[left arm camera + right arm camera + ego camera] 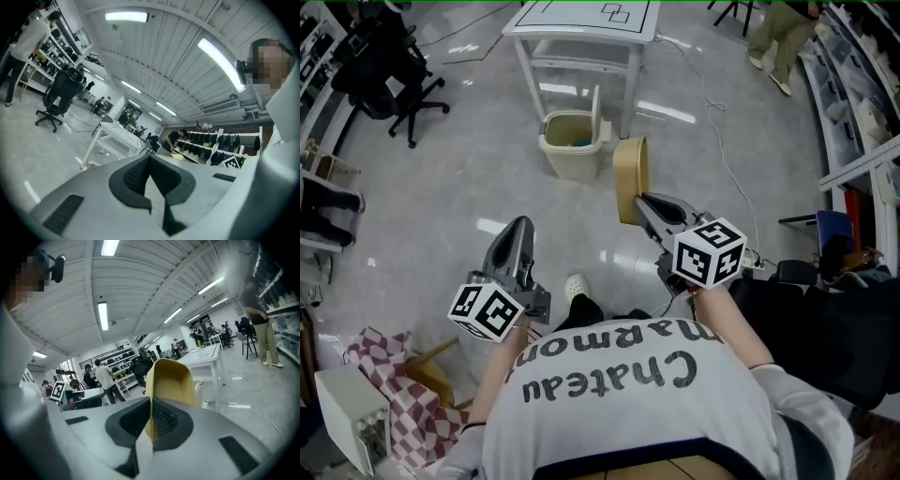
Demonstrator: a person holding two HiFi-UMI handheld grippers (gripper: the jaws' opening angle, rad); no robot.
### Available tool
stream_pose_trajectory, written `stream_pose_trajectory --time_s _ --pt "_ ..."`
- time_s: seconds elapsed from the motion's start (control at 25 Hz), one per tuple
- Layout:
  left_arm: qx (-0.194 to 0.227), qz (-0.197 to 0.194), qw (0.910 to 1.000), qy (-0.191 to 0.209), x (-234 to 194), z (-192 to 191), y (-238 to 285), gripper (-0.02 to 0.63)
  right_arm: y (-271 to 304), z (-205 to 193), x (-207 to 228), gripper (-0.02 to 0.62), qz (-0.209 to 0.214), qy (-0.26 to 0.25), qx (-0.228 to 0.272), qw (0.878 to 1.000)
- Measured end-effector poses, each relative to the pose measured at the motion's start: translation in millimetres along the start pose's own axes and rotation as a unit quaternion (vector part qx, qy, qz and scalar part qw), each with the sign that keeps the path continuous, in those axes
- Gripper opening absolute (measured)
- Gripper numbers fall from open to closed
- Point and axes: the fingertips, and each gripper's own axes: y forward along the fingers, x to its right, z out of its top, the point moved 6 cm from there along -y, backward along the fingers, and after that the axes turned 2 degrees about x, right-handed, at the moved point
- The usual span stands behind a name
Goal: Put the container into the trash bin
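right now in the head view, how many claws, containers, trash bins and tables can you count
claw: 2, the left claw shut on nothing, the right claw shut on the container
container: 1
trash bin: 1
table: 1
total: 5
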Motion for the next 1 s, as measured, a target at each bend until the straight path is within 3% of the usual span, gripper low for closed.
stream_pose_trajectory --time_s 0.28,0.64,1.0 --pt "-0.005 -0.042 0.999 0.013 -49 54 40 0.021 58 29 -16 0.034 -0.023 -0.003 0.023 0.999" --pt "-0.022 -0.094 0.9952 0.018 -85 85 64 0.021 92 46 -27 0.034 -0.064 -0.009 0.039 0.997" --pt "-0.027 -0.075 0.9968 -0.009 -123 81 63 0.021 117 38 -20 0.034 -0.08 0.007 0.021 0.997"
